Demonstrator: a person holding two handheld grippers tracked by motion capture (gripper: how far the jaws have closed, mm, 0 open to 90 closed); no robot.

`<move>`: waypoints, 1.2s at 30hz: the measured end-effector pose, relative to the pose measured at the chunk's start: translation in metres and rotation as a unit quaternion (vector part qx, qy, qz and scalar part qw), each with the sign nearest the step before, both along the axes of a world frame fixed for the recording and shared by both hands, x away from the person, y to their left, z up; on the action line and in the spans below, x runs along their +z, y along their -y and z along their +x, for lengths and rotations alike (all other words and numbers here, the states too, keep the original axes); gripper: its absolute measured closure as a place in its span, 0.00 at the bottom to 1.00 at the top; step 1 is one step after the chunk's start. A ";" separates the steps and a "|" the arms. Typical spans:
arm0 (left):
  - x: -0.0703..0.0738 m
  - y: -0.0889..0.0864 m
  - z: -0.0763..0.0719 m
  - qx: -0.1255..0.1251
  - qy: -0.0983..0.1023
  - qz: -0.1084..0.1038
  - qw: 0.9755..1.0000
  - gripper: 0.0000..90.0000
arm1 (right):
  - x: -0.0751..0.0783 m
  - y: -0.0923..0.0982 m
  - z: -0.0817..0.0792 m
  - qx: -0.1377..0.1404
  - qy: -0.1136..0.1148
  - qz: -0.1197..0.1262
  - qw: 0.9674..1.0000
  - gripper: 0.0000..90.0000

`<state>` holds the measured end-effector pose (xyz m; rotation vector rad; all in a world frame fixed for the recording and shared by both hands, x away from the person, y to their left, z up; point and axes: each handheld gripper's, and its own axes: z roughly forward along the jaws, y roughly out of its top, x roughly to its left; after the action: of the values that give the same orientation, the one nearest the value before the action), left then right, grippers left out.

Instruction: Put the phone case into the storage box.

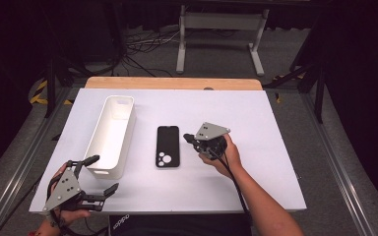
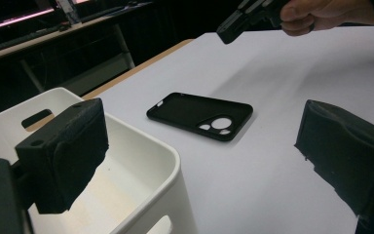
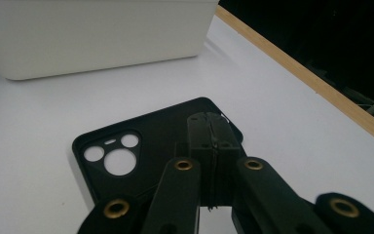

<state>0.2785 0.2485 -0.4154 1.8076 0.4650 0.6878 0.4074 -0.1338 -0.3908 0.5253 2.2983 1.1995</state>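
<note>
The high view lays out the whole table (image 1: 256, 105): a white bin (image 1: 112, 133) left of centre, a black phone case (image 1: 168, 146) just right of it, lying flat with its camera cutouts toward the person. The right gripper (image 1: 189, 139) sits just right of the case, pointing left at its edge, with a grey plate on top and a cable trailing back along the forearm.

The right gripper view adds what the high view cannot resolve: the two pads are pressed together with nothing between them, their tips over the case (image 3: 141, 146) near its long edge. Whether they touch it cannot be told. The bin (image 3: 92, 34) stands beyond the case.

The left gripper (image 1: 101, 174) is held low at the table's near left corner, its jaws spread wide and empty. One jaw lies just by the bin's near end. Its own view looks over the bin (image 2: 141, 161) rim to the case (image 2: 199, 114), hollow side up, and the right gripper (image 2: 233, 29) hangs above and behind it, clear of the surface from this angle.
</note>
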 end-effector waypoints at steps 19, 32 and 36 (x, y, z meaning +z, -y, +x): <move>-0.002 0.002 -0.001 -0.006 -0.001 0.008 1.000 0.06 | -0.014 -0.059 0.040 0.031 -0.038 -0.020 0.999 1.00; -0.004 -0.001 -0.003 -0.006 -0.009 0.007 1.000 0.06 | -0.025 -0.088 0.066 0.033 -0.068 -0.030 0.997 1.00; -0.006 -0.002 -0.003 -0.004 -0.012 0.008 1.000 0.06 | -0.028 -0.096 0.072 0.034 -0.074 -0.035 0.996 1.00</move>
<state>0.2753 0.2501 -0.4211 1.8333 0.4687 0.6672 0.4798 -0.0378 -0.4187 0.5312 2.4914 1.1407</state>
